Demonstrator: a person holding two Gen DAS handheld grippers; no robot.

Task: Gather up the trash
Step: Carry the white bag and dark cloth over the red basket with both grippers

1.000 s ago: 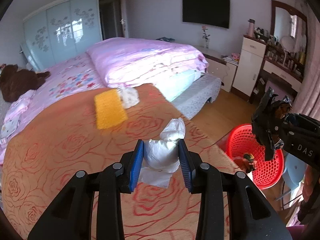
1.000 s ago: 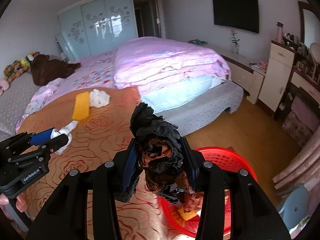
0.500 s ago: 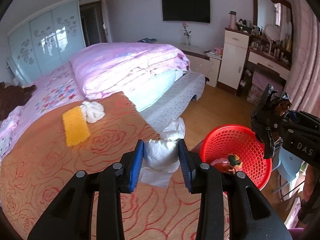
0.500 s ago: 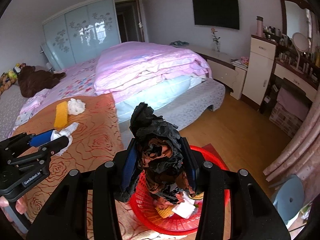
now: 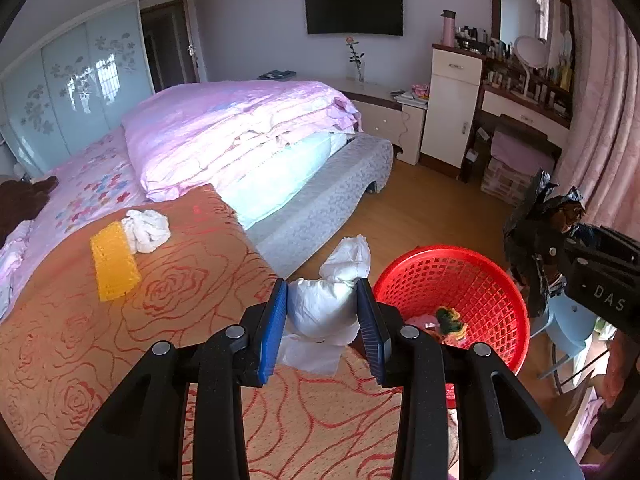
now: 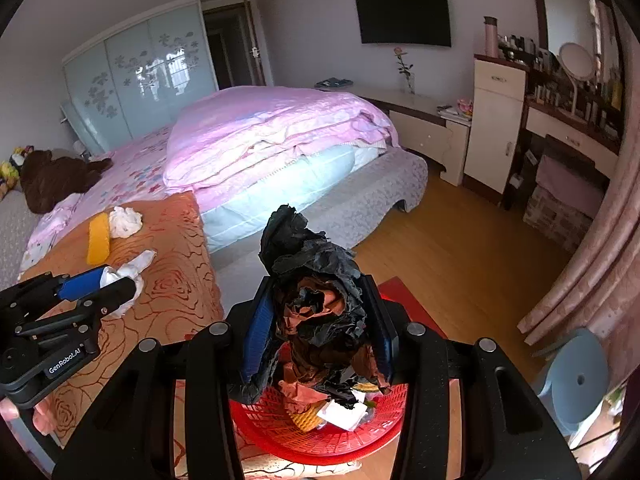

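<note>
The left wrist view is taken from just behind its own gripper fingers (image 5: 276,320), angled down over the rose-patterned cover (image 5: 168,320) toward the red basket (image 5: 452,280). The right wrist view is set further right, close above that basket, pitched down alike. Bed (image 6: 276,136), television (image 6: 404,12) and dresser (image 6: 496,120) are shared by both, and each gripper is caught in the other's frame.

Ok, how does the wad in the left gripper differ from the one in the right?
The white tissue wad is pale and puffy; the black crumpled wad is dark, with brown patches. The white wad is beside the red basket, the black one directly above it. Both are clamped between blue fingers.
</note>
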